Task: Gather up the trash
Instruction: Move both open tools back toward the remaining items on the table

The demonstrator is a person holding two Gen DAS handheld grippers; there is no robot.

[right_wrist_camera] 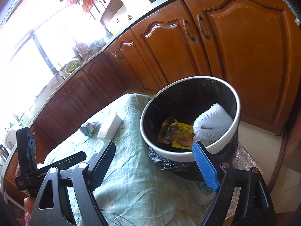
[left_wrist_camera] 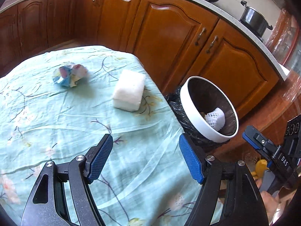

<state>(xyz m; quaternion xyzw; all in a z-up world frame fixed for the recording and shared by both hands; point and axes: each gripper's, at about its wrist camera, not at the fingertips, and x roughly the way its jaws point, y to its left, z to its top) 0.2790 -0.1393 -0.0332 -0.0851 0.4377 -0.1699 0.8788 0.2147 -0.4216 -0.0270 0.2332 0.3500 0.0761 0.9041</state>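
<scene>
**Both grippers wide open above table and bin**

The left gripper hangs over the near part of the table, its blue pads spread far apart with nothing between them; the floral tablecloth shows through the gap. Farther back on the cloth lie a crumpled coloured wrapper and a white foam block, apart from each other, the block near the table's right edge. Just beside that edge stands the white-rimmed trash bin, lined with a black bag; a white foam net rests against its inner wall, and most of the bin's floor is hidden from this view.

The right gripper is likewise spread wide and empty, poised before the bin's near rim; its right finger overlaps the rim in the picture, though whether it touches is unclear. From here the bin's contents show better: the foam net and yellow packaging, partly blurred and partly cut off by the finger. The window glare washes out the countertop at left; the pot sits at the frame's edge.
</scene>
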